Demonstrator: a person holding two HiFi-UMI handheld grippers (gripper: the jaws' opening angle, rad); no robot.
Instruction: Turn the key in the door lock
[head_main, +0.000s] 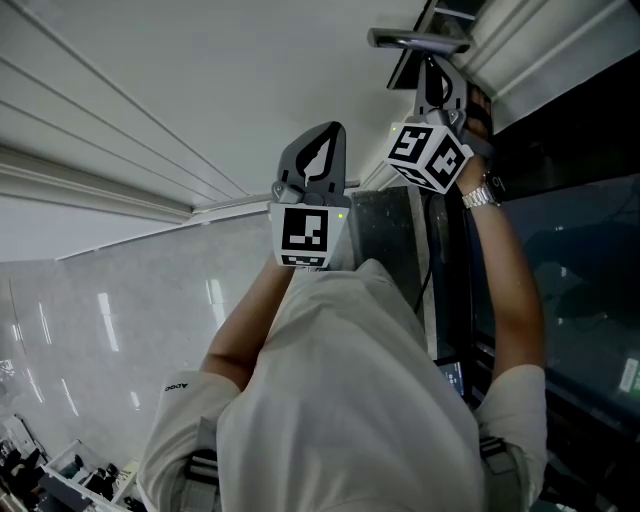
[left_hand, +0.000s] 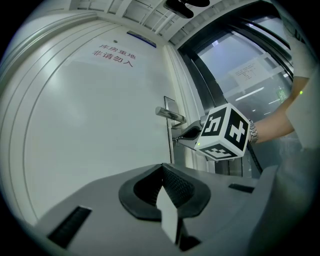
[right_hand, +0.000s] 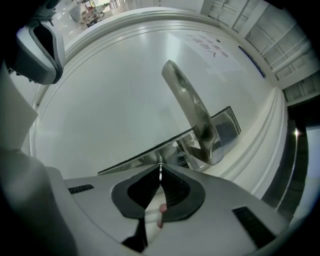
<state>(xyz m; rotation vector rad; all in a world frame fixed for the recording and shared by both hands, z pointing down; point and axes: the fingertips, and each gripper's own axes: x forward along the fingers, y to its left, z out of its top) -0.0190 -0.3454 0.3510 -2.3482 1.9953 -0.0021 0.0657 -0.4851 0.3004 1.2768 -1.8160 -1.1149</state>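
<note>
A white door carries a steel lever handle on a long lock plate. Just below the handle, my right gripper points straight at the plate, and a thin silver key shows edge-on between its closed tips. In the head view the right gripper reaches up under the handle. My left gripper hangs lower and to the left, a little off the door, shut with nothing in it. The left gripper view shows its jaws together and the right gripper at the lock.
A dark glass panel stands right of the door, past its moulded frame. Red lettering is printed high on the door. Glossy pale floor lies to the left of the person.
</note>
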